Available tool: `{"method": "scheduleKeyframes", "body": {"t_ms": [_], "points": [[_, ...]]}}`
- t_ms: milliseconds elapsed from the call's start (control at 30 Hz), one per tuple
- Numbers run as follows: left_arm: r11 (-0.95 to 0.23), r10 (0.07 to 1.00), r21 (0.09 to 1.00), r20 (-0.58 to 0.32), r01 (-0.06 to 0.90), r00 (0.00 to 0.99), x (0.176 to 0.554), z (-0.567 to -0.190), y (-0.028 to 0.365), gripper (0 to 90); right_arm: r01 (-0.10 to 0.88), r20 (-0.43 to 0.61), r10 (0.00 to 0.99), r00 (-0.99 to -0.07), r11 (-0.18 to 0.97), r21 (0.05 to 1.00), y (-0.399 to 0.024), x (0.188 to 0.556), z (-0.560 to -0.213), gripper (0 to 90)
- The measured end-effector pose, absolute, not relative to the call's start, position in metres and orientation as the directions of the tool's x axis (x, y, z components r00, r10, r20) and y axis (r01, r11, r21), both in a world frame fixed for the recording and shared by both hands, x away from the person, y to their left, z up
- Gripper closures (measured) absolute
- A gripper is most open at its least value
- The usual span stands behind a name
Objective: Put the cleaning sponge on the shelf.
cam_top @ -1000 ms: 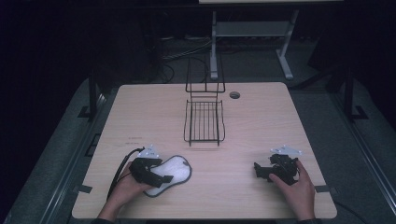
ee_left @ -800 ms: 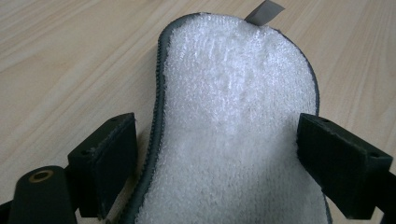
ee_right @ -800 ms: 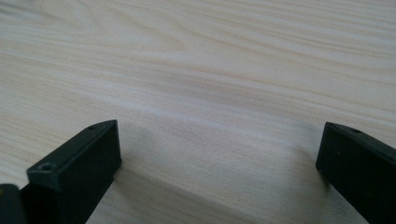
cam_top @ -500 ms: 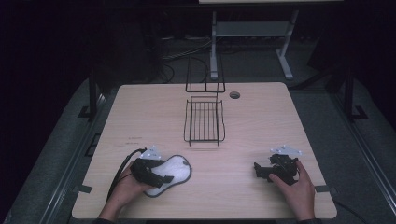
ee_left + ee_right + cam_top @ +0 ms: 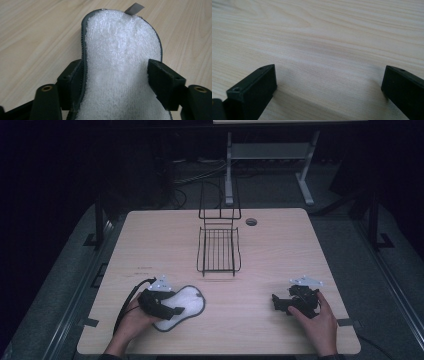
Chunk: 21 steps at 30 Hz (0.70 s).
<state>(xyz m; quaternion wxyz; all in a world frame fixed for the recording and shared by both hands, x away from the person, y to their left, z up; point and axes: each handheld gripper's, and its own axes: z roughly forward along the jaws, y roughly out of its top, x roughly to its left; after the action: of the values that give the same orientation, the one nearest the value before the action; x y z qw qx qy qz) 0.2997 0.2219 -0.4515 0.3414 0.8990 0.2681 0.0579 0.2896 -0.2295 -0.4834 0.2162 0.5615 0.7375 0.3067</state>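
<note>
Insole [image 5: 181,306], white and fleecy with a dark stitched edge, lies flat on the near left of the surface [image 5: 280,250], and the left claw [image 5: 169,310] has crept slightly farther over it than a second ago. In the left gripper view the jaws now straddle its narrow waist [image 5: 120,75], one at each edge, open and not yet pinching. That reads as a grip about to be taken. The right claw [image 5: 279,304] has stayed put near the right edge, jaws wide apart over bare wood. A black wire rack [image 5: 218,251] stands untouched at mid-surface, well apart from both.
</note>
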Motion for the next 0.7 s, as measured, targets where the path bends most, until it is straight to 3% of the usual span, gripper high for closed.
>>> {"method": "scheduleKeyframes", "body": {"t_ms": [133,700], "points": [[-0.592,0.526,0.678,-0.085,0.436,0.846,0.299,-0.445,0.227,44.2,0.696,0.026,0.961,-0.276,0.181,0.695,-0.229,0.29,-0.483,0.0],[-0.514,0.532,0.729,-0.142,0.452,0.835,0.301,-0.428,0.239,66.2,0.696,0.026,0.961,-0.276,0.181,0.695,-0.229,0.29,-0.483,0.0]]}}
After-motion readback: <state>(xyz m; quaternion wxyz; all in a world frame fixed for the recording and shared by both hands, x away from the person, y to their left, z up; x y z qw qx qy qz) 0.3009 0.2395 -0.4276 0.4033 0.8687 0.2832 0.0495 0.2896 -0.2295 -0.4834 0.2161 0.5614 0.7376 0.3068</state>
